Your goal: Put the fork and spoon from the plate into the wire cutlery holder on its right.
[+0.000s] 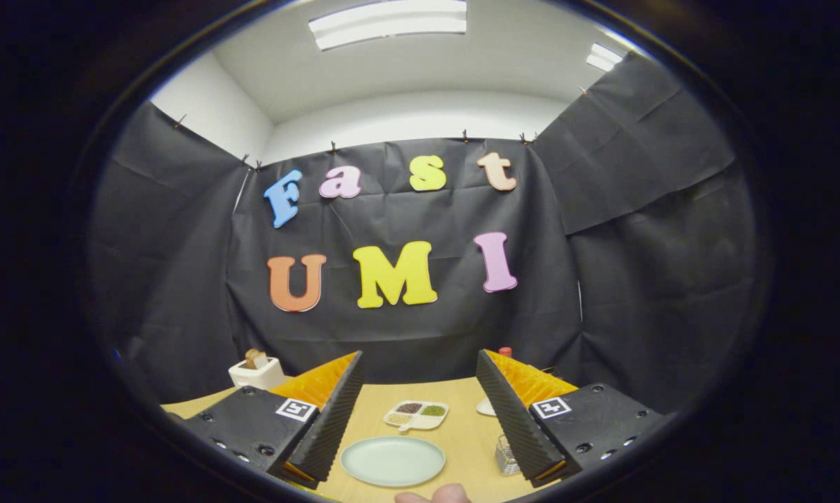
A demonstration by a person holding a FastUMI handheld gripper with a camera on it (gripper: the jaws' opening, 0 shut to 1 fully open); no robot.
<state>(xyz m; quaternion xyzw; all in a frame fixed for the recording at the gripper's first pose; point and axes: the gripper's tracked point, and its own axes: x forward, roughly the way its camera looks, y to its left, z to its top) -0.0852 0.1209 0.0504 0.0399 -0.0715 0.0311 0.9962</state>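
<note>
Tongs (418, 412): spread wide, nothing between the ridged fingers. Plate (393, 461): round, smooth, pale green, flat on the wooden desk (462, 426) between the fingers, surface bare. Wire cutlery holder (507, 455): thin metal mesh, just beside the right finger, partly hidden. Sectioned white dish (416, 415): holds grains, just beyond the plate.

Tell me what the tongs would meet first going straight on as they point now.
Probably the booth's black cloth wall. The open tongs aim above the pale plate and the divided snack dish; depth is unclear.
</note>
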